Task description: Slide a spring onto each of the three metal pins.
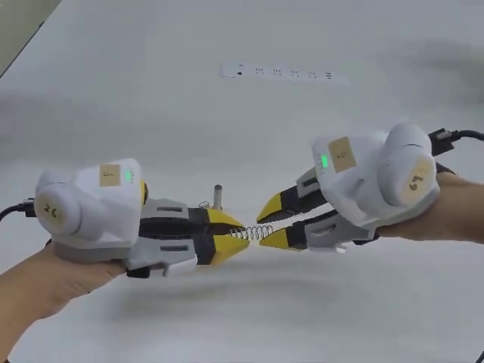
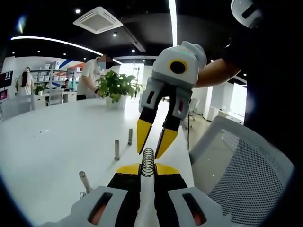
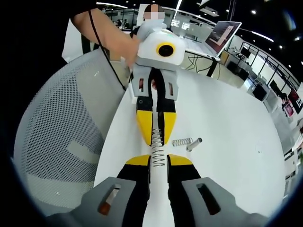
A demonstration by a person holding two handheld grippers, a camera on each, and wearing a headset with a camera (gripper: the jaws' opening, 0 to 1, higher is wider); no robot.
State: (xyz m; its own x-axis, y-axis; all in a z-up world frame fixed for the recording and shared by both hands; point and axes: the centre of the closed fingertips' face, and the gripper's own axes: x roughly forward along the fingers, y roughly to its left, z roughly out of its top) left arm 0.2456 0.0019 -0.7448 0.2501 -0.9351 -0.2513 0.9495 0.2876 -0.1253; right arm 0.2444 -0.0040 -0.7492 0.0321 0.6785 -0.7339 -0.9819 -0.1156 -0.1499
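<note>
A small steel spring (image 1: pixel 252 232) hangs level in the air between the two grippers. My left gripper (image 1: pixel 240 233) is shut on one end of it; in the left gripper view the spring (image 2: pixel 148 162) stands up from between the yellow tips. My right gripper (image 1: pixel 266 224) faces it, open, with the spring's free end (image 3: pixel 158 152) between its jaws. Three upright metal pins (image 2: pixel 116 150) (image 2: pixel 130 136) (image 2: pixel 84 181) stand on the white table to the left of my left gripper. One pin (image 1: pixel 218 197) shows just behind the grippers.
A second spring (image 3: pixel 182 141) lies on the table beside a pin (image 3: pixel 194 144). A white power strip (image 1: pixel 276 72) lies farther back on the table (image 1: pixel 227 136). A mesh office chair (image 3: pixel 61 137) stands at the table's edge. People and a potted plant (image 2: pixel 116 85) are in the background.
</note>
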